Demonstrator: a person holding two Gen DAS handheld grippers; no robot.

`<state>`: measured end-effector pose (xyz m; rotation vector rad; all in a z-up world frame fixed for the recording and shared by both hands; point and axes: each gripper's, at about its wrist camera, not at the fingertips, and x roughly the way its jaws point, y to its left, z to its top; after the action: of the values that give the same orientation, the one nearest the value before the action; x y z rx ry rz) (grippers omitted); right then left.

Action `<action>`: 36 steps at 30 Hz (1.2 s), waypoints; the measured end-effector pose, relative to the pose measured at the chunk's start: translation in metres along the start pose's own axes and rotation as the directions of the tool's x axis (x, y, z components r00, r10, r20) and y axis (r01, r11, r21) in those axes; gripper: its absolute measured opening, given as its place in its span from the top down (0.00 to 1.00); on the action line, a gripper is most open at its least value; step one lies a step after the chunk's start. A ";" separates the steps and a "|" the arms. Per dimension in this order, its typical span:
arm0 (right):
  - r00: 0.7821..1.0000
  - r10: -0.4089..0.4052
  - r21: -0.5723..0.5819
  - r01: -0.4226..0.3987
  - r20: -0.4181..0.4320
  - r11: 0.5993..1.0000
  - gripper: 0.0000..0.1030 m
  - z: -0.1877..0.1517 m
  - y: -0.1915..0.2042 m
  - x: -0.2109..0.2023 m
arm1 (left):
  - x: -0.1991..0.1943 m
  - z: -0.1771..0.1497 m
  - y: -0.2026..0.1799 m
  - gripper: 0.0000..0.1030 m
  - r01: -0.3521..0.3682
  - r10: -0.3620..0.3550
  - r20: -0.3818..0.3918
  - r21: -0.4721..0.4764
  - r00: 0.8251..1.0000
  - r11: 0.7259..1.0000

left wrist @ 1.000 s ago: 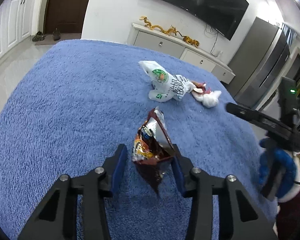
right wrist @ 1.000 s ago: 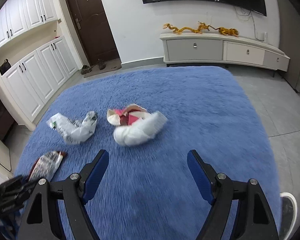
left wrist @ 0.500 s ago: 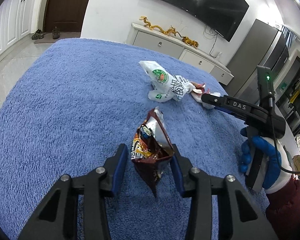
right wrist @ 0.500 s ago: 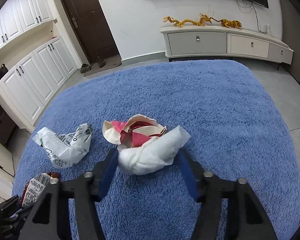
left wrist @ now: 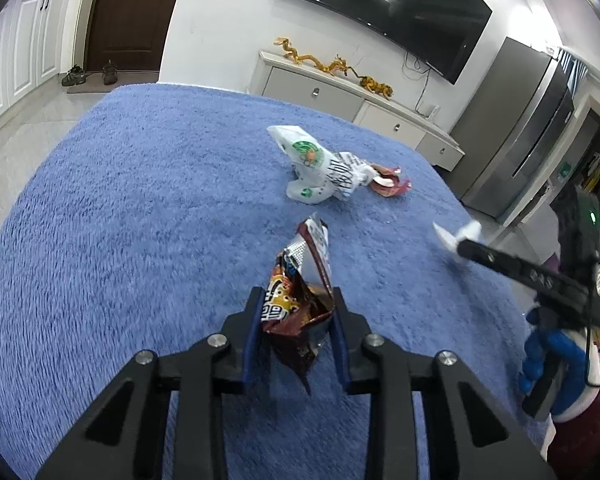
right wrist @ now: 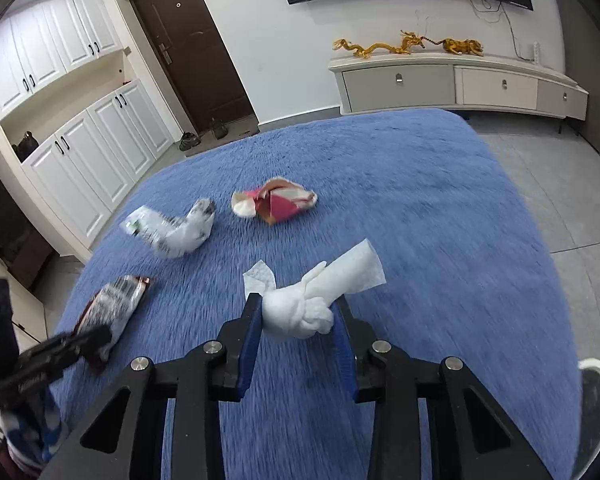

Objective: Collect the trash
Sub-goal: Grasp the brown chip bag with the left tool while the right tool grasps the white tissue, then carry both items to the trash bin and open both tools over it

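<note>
Two pieces of trash are now in our grip, one per tool. Half a second ago the right gripper (right wrist: 298, 316) was only closing around the tissue wad (right wrist: 312, 300) on the rug (right wrist: 420, 200); now its jaws pinch the wad and it is raised clear of the pile, so that pick looks done. Our left gripper (left wrist: 296, 330) still clamps the brown snack wrapper (left wrist: 300, 292), as it did a second ago. Two items remain far out on the rug: one white printed bag (right wrist: 176, 230) to the left and one pink-and-cream wrapper (right wrist: 276, 204) just right of it. No bin shows, so we judge both loads need carrying off next.
</note>
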<state>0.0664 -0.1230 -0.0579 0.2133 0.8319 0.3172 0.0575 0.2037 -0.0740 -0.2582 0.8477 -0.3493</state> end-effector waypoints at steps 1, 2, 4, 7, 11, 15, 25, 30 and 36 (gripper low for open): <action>1.000 -0.003 0.001 0.003 0.001 1.000 0.69 -0.003 -0.001 -0.006 | -0.004 -0.004 -0.002 0.72 0.011 -0.011 0.000 -0.005 1.000 1.000; 1.000 -0.009 0.006 0.009 0.001 1.000 0.69 -0.007 -0.005 -0.014 | -0.006 -0.005 -0.003 0.72 0.017 -0.017 -0.002 -0.009 1.000 1.000; 1.000 -0.025 0.023 0.025 0.001 0.999 0.69 -0.020 -0.011 -0.029 | -0.012 -0.012 -0.008 0.73 0.029 -0.029 -0.005 -0.013 1.000 0.999; 0.999 -0.054 0.041 0.054 0.000 0.998 0.69 -0.040 -0.017 -0.052 | -0.024 -0.022 -0.017 0.73 0.038 -0.038 -0.001 -0.002 0.999 0.999; 0.997 -0.080 0.054 0.079 0.002 0.995 0.69 -0.063 -0.016 -0.076 | -0.042 -0.033 -0.028 0.73 0.039 -0.039 0.013 0.027 0.999 0.999; 0.995 -0.097 0.072 0.096 0.022 0.993 0.69 -0.079 -0.020 -0.104 | -0.059 -0.041 -0.041 0.73 0.042 -0.044 0.029 0.055 0.999 0.998; 0.989 -0.110 0.090 0.101 0.102 0.991 0.69 -0.103 -0.019 -0.159 | -0.097 -0.059 -0.075 0.73 0.051 -0.060 0.066 0.118 0.996 0.992; 0.980 -0.128 0.120 0.110 0.154 0.987 0.69 -0.110 -0.032 -0.187 | -0.108 -0.058 -0.104 0.73 0.068 -0.082 0.080 0.167 0.993 0.984; 0.969 -0.149 0.202 0.109 0.199 0.973 0.69 -0.117 -0.064 -0.208 | -0.104 -0.052 -0.146 0.73 0.094 -0.112 0.060 0.243 0.992 0.965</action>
<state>-0.1406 -0.2493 -0.0114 0.3629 0.6597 0.0890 -0.0746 0.1075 0.0162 -0.0890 0.7131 -0.5324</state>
